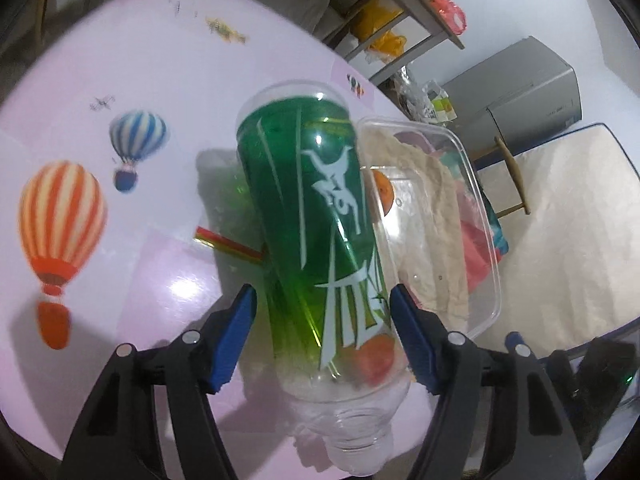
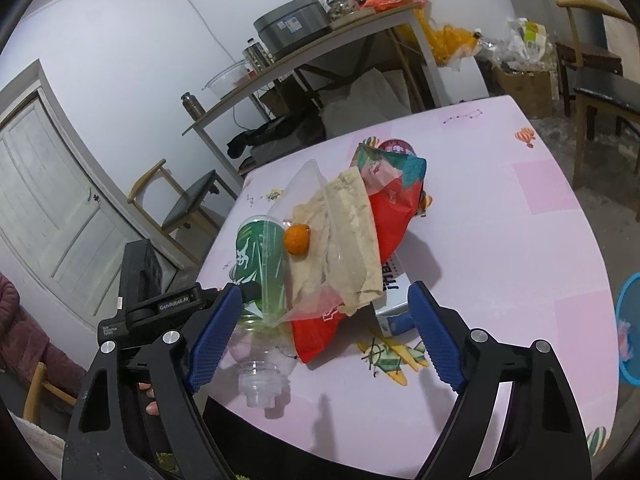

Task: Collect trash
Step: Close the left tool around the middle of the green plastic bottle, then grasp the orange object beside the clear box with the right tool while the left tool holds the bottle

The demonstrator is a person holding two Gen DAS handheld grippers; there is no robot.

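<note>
My left gripper (image 1: 322,322) is shut on a clear plastic bottle with a green label (image 1: 316,216), neck pointing towards the camera, held above the pink table (image 1: 120,240). The bottle also shows in the right wrist view (image 2: 260,264), held by the left gripper (image 2: 240,292). A clear plastic tray (image 1: 460,216) with beige crumpled paper (image 2: 344,240) and an orange (image 2: 297,240) lies beside the bottle on a red snack bag (image 2: 392,216). My right gripper (image 2: 320,332) is open and empty, above the near table edge, in front of the pile.
A white and blue box (image 2: 394,304) lies under the red bag. A cluttered shelf table (image 2: 320,40) and chairs (image 2: 188,200) stand behind. A blue bin (image 2: 628,328) is at the right edge. A mattress (image 1: 560,240) lies right of the table.
</note>
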